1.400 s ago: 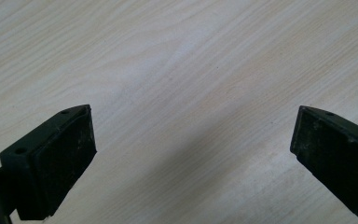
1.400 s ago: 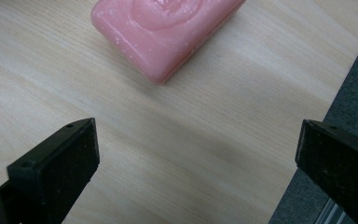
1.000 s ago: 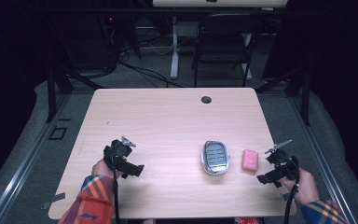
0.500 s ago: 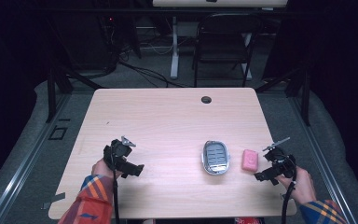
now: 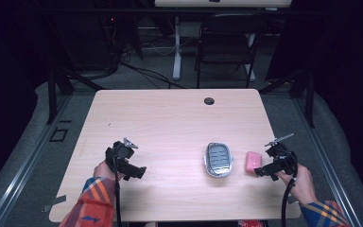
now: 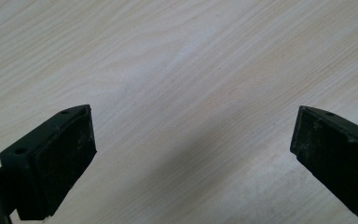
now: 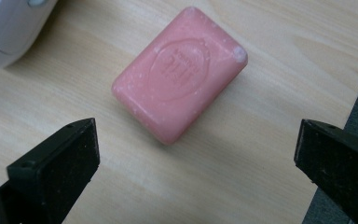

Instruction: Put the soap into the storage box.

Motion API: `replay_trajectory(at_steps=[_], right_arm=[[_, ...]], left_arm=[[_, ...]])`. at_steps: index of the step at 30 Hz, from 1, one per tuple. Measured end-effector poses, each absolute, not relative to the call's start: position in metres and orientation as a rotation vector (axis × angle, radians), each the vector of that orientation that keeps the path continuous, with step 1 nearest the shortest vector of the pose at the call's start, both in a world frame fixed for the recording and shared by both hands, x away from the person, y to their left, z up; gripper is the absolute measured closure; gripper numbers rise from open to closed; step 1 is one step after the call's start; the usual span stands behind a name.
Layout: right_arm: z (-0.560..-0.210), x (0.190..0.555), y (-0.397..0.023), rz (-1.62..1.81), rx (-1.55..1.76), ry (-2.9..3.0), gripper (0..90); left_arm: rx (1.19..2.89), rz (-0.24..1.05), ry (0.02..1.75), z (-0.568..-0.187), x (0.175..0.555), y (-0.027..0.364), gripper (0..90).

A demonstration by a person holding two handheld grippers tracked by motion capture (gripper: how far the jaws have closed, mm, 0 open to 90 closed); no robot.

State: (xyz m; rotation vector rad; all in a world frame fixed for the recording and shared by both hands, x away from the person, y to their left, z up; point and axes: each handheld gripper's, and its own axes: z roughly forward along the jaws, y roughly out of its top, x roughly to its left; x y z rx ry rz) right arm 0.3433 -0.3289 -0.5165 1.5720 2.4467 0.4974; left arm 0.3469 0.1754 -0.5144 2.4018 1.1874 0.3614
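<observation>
Soap bar (image 7: 179, 72) — pink, flat on the table (image 5: 170, 118) near its right edge, just right of the grey soap dish (image 5: 218, 159). Right gripper (image 7: 196, 154) hovers just short of it, jaws wide apart. Left gripper (image 6: 191, 158) — jaws apart too — holds over bare wood.

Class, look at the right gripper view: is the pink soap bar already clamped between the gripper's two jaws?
No. The pink soap bar lies flat on the table, ahead of the wide-open right gripper, touching neither jaw.
</observation>
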Motion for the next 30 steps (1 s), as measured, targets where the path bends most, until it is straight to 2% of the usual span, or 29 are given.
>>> replay_trajectory(at_steps=[30], right_arm=[[-0.519, 0.379, -0.319, 0.515, 1.728, 2.382, 0.0]], left_arm=[[2.403, 0.356, 1.188, -0.515, 0.347, 0.175, 0.0]])
